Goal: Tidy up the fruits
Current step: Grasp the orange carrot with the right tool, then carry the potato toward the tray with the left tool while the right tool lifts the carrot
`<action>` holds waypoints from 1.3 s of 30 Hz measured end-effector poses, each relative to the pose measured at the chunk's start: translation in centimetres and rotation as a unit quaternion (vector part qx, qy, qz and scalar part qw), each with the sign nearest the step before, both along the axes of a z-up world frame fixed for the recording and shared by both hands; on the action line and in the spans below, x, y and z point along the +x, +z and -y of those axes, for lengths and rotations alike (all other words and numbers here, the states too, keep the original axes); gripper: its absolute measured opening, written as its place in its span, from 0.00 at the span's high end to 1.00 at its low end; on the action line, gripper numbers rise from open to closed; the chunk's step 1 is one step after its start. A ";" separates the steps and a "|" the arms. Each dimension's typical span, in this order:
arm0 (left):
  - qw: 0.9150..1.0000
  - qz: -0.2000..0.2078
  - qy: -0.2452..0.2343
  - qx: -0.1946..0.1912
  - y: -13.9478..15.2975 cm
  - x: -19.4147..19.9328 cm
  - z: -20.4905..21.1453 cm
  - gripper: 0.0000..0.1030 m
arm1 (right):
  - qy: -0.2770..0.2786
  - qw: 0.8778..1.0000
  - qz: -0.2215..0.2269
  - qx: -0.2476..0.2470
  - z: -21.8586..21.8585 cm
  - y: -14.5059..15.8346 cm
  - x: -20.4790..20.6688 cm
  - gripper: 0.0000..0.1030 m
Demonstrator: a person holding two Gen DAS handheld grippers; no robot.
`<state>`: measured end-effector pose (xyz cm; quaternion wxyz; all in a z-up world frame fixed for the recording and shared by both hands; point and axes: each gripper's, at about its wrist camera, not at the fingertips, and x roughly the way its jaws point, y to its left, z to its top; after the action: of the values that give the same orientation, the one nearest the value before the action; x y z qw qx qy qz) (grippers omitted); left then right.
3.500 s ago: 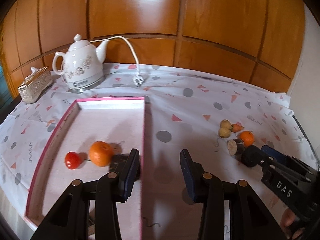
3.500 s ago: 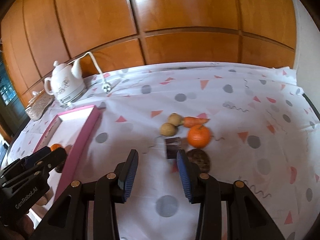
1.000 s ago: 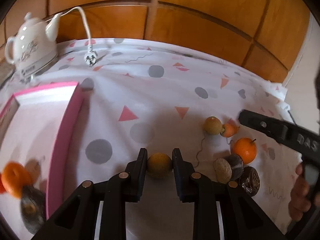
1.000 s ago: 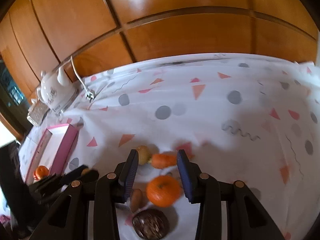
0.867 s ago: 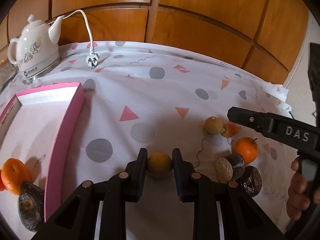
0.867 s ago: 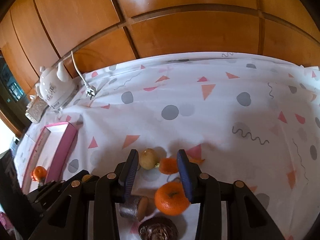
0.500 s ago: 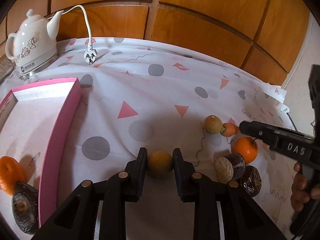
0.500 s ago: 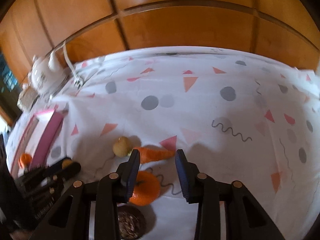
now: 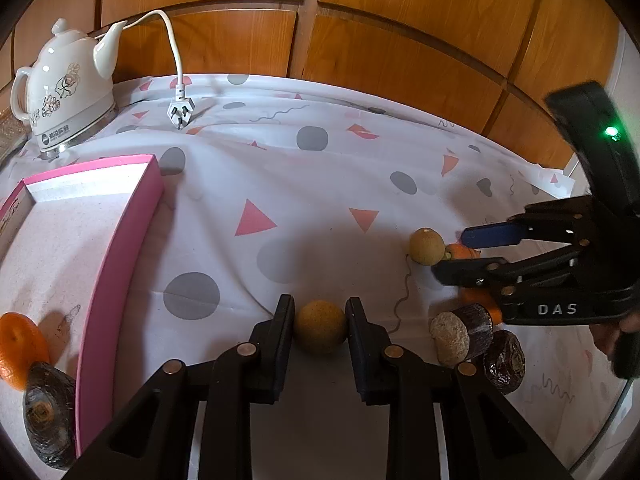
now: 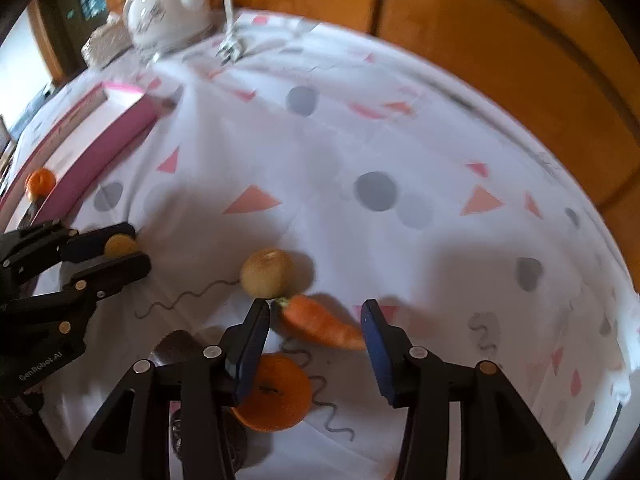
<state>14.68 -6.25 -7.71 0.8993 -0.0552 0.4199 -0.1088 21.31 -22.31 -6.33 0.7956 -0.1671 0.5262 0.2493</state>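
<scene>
My left gripper [image 9: 320,312] is shut on a small round brownish-yellow fruit [image 9: 320,332] above the cloth; it also shows in the right wrist view [image 10: 120,245]. My right gripper [image 10: 316,316] is open with a small carrot [image 10: 320,322] lying between its jaws on the cloth. A second round fruit [image 10: 267,273] touches the carrot's stem end. An orange [image 10: 274,394] lies under the right gripper's left finger. The pink tray [image 9: 120,248] at the left holds an orange [image 9: 18,350] and a dark fruit [image 9: 50,416].
A cut brown piece [image 9: 460,334] and a dark round fruit [image 9: 505,361] lie at the right. A white kettle [image 9: 64,88] with a loose plug [image 9: 180,112] stands at the back left. Wooden panels [image 9: 400,28] close off the back.
My right gripper has dropped lower and opened wider, so the carrot now lies between its jaws. My left gripper has kept hold of the round fruit and barely moved.
</scene>
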 end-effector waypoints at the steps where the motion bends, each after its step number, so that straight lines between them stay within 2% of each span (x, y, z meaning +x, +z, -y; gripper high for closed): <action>1: 1.000 0.000 0.000 0.000 0.0 0.0 0.0 0.74 | 0.000 1.000 0.003 -0.011 -0.3 0.0 0.1 0.67; 2: 1.000 0.000 0.000 0.000 0.0 0.0 -0.1 0.74 | -0.003 1.000 0.004 -0.014 -0.5 0.0 0.2 0.71; 5: 1.000 0.000 0.000 0.001 0.0 0.0 0.0 0.74 | -0.019 1.000 0.005 -0.010 -0.3 0.1 0.0 0.72; 8: 1.000 0.000 0.000 0.004 0.1 0.0 0.1 0.75 | -0.068 0.997 0.006 0.019 1.3 0.2 -0.1 0.74; 12: 1.000 0.000 0.000 0.014 0.5 -0.1 0.3 0.75 | -0.145 0.987 0.014 0.063 4.2 0.6 -0.7 0.75; 19: 1.000 0.008 -0.004 0.016 2.3 -1.8 0.3 0.75 | -0.219 0.966 0.073 0.115 7.1 3.7 -4.3 0.76; 24: 0.999 0.039 0.001 0.023 4.6 -3.7 -0.6 0.75 | -0.223 0.959 0.098 0.145 6.1 5.9 -6.3 0.76; 29: 0.998 0.054 0.024 0.021 6.2 -5.2 -3.3 0.75 | -0.202 0.956 0.098 0.188 3.2 7.1 -8.0 0.76; 39: 0.993 0.065 0.093 0.031 7.1 -7.7 -10.3 0.75 | -0.134 0.957 0.052 0.252 -5.0 7.0 -9.8 0.76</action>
<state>6.98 4.06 -0.58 0.9324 -0.0586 0.3564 -0.0151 11.49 -17.35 0.71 0.8644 0.0984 0.4213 0.2562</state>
